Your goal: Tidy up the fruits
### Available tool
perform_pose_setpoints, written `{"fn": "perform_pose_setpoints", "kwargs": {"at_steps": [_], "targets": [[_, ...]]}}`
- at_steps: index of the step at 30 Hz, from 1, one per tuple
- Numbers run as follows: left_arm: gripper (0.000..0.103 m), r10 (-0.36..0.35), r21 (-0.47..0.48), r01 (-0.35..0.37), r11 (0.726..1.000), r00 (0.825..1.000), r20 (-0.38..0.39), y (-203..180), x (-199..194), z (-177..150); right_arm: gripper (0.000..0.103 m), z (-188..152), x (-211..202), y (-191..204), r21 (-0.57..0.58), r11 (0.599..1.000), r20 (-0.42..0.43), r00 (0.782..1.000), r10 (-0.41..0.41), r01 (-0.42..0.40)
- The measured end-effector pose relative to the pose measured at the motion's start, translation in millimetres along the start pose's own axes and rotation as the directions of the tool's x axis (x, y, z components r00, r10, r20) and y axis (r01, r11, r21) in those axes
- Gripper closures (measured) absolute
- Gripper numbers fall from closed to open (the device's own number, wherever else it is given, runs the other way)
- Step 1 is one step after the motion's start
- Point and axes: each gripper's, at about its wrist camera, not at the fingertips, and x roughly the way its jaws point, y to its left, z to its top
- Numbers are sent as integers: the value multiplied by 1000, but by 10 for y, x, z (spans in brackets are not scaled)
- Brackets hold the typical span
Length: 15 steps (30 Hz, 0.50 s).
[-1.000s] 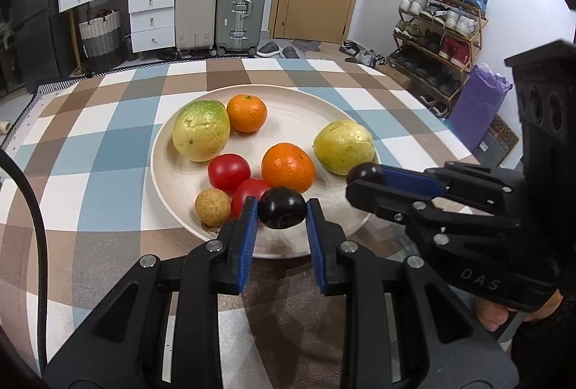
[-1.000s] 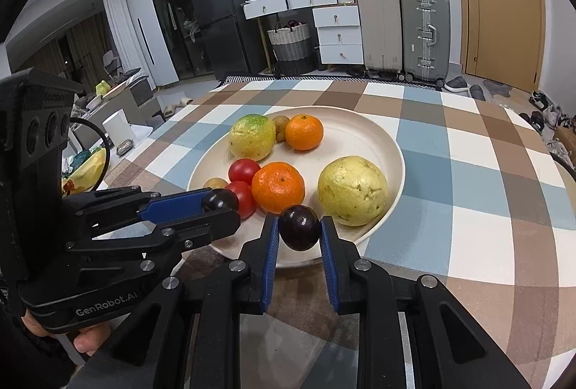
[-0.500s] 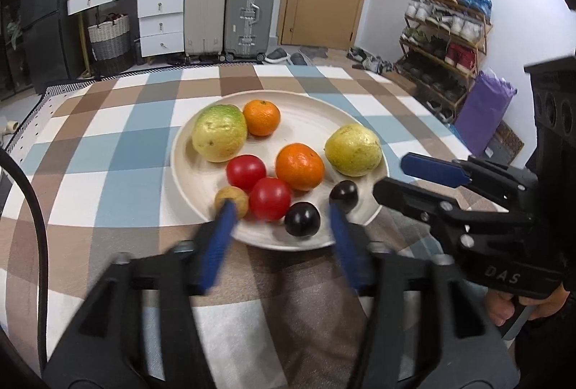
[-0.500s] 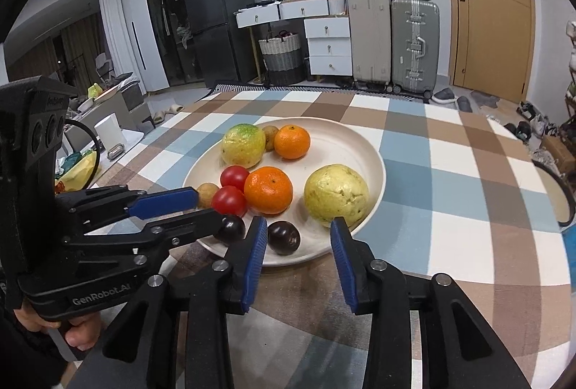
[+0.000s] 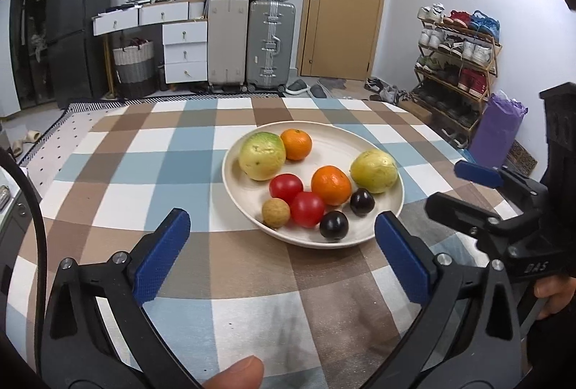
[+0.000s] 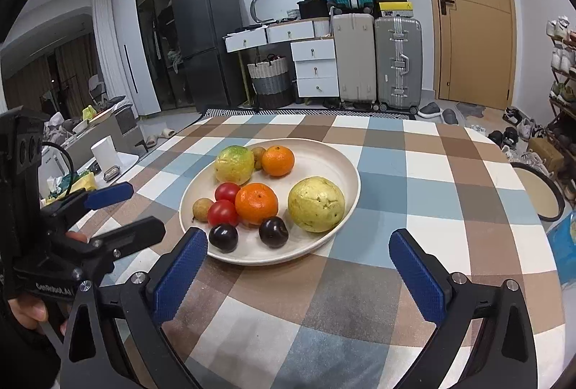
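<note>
1. The left gripper (image 5: 280,259) hangs short of the near rim of the plate (image 5: 374,144), its jaws opening wide, with only checked cloth between the blue ribbed pads.
2. The right gripper (image 6: 300,266) stands the same way: jaws opening, nothing between them, its tips level with the plate's near edge.
3. The fruits all lie on the round, cream, shallow-rimmed plate, which sits toward the middle of the table (image 5: 151,173).
4. Two glossy dark plums rest nearest the rim: one (image 5: 334,225) by the front edge, the other (image 5: 362,202) just behind and to its right in the left wrist view; they lie close together but apart.
5. Behind them sit two smooth red tomatoes (image 5: 306,209), touching each other, a small tan round fruit (image 5: 275,213) at their left, and a dimpled orange (image 5: 331,184).
6. A bumpy yellow guava (image 5: 374,171) sits at the right of the plate, a greener one (image 5: 262,156) at the back left beside a second orange (image 5: 296,144).
7. The plate's back right part is bare.
8. The cloth is a flat check of blue, brown and white; wide bare stretches lie left of, right of and before the plate.
9. The table's curved far edge meets the floor view; a shoe rack (image 5: 457,65) stands off to the right, well apart.
</note>
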Motion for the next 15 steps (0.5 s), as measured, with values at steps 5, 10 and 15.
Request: {"fn": "perform_pose_setpoints", "kwargs": {"at_steps": [5,10,15], "targets": [[1,25,19,-26,999,999,31,9,-72,-24,0,-19,-94,69,-27,999,39,999,19,-18],[1,6,17,-7,1000,997,75,23,-171,-32,0,-29,-153,121,-49,999,64,998,10,-6],[1,1,22,-2,1000,997,82,19,-200,-30,0,-35,-205,155,-64,998,86,996,3,2]]}}
